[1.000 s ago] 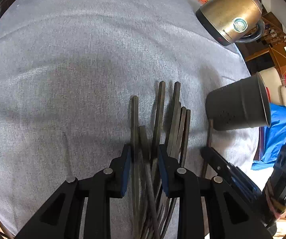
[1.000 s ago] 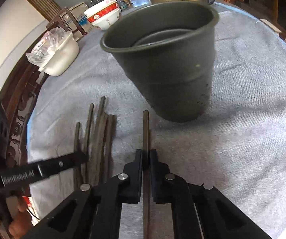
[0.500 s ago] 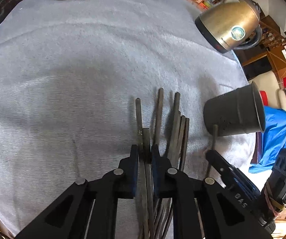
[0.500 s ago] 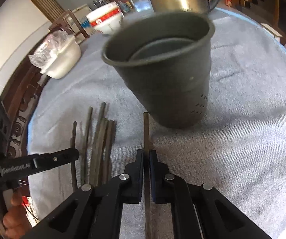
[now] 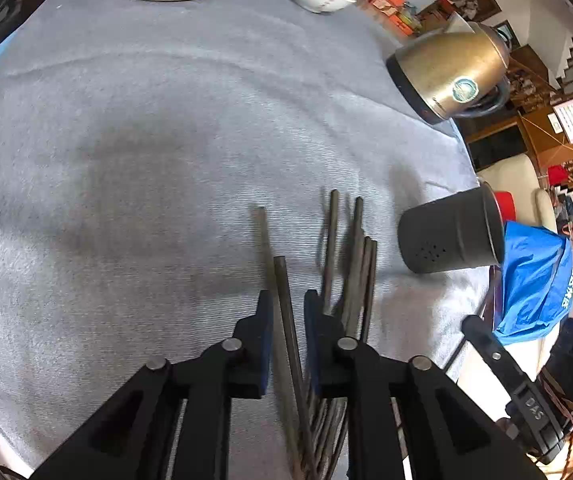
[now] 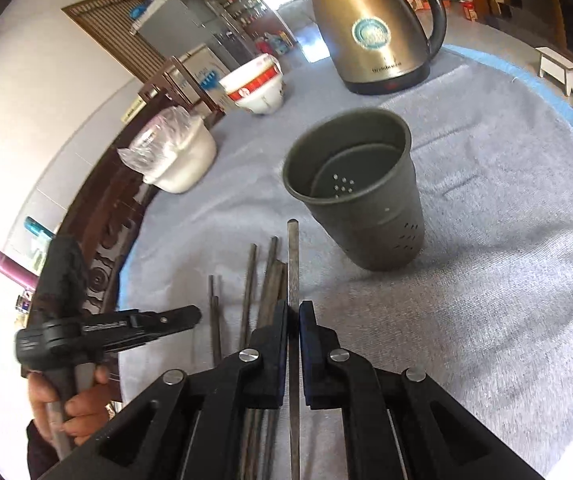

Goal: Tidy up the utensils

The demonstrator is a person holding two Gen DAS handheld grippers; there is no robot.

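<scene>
Surface: a round table under a grey-blue ribbed cloth point(image 5: 146, 128), lightly rumpled. At its far edge stand a brass-coloured electric kettle point(image 6: 370, 24), a red-and-white bowl point(image 6: 256, 86) and a white pot point(image 6: 182, 156) with clear plastic over it. Room beyond: shelving, a wooden louvred door, stairs; a blue cloth point(image 5: 534, 280) hangs off to the right in the left wrist view.

Task items: a dark perforated holder cup point(image 6: 360, 192) stands upright on the cloth, nothing visible inside it. A bundle of dark chopsticks point(image 5: 352, 264) lies flat to its left, near it but apart.

Right gripper point(image 6: 293, 316): jaws clenched on a single chopstick point(image 6: 293, 256), tip pointing away toward the cup's near left side and short of its rim.

Left gripper point(image 5: 288, 312): jaws a narrow gap apart, straddling one chopstick point(image 5: 286, 300); whether the pads grip it cannot be told
</scene>
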